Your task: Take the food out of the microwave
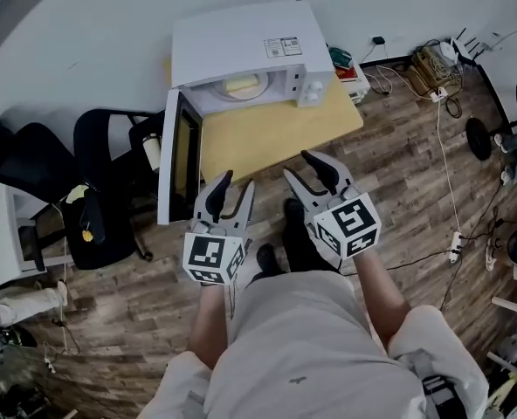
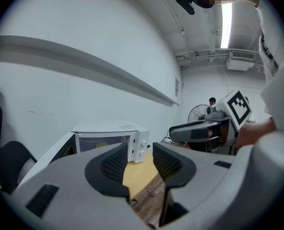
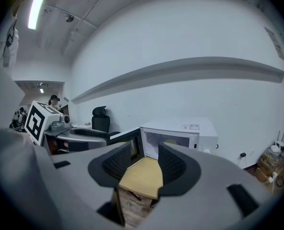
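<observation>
A white microwave (image 1: 241, 46) stands at the back of a small yellow table (image 1: 267, 133), its door (image 1: 178, 155) swung wide open to the left. Pale yellow food on a plate (image 1: 241, 84) sits inside the cavity, also seen as the food (image 2: 102, 145) in the left gripper view and the food (image 3: 170, 141) in the right gripper view. My left gripper (image 1: 231, 186) and right gripper (image 1: 302, 168) hover side by side over the table's near edge, well short of the microwave. Both are open with nothing between the jaws.
Black office chairs (image 1: 101, 182) stand left of the open door. Cables and boxes (image 1: 433, 68) lie on the wooden floor at the right, near a fan base (image 1: 485, 138). A white wall runs behind the microwave.
</observation>
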{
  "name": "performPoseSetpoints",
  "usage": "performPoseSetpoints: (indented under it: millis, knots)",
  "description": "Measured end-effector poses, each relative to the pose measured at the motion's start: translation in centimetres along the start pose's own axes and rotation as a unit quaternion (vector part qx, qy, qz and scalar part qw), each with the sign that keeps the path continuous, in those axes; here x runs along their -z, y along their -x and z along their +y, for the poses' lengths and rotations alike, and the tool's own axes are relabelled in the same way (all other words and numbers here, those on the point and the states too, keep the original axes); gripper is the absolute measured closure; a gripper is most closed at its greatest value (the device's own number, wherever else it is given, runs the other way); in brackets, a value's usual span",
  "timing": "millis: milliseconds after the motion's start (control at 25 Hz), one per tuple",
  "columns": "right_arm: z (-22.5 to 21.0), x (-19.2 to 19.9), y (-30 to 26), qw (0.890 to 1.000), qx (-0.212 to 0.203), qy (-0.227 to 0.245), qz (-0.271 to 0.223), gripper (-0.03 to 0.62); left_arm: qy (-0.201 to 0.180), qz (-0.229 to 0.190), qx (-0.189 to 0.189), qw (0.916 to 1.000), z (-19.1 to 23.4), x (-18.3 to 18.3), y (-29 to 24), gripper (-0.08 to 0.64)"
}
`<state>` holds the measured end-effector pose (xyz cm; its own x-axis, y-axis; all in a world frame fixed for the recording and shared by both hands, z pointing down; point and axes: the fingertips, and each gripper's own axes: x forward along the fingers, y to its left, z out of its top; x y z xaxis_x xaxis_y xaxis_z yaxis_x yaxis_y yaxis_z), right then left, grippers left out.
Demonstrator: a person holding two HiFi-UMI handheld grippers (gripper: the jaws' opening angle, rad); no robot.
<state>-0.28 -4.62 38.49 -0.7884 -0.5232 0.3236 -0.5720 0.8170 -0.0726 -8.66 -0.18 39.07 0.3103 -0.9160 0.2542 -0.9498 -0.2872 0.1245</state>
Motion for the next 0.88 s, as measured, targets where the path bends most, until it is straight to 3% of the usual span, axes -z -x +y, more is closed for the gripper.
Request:
performPoseSetpoints:
  millis: [480, 880]
  knots:
    - [-6.7, -2.3, -5.8, 0.999, -0.044, 0.013, 0.000, 0.423, 0.003, 0.003, -0.039, 0.9992, 3.0, -2.6, -7.7, 0.411]
    - [-9.8, -1.8, -9.1, 0.995, -0.099, 0.030, 0.012, 0.417, 0.009, 0.005, -0.086, 0.9963, 3.8, -3.1, -11.2, 0.411]
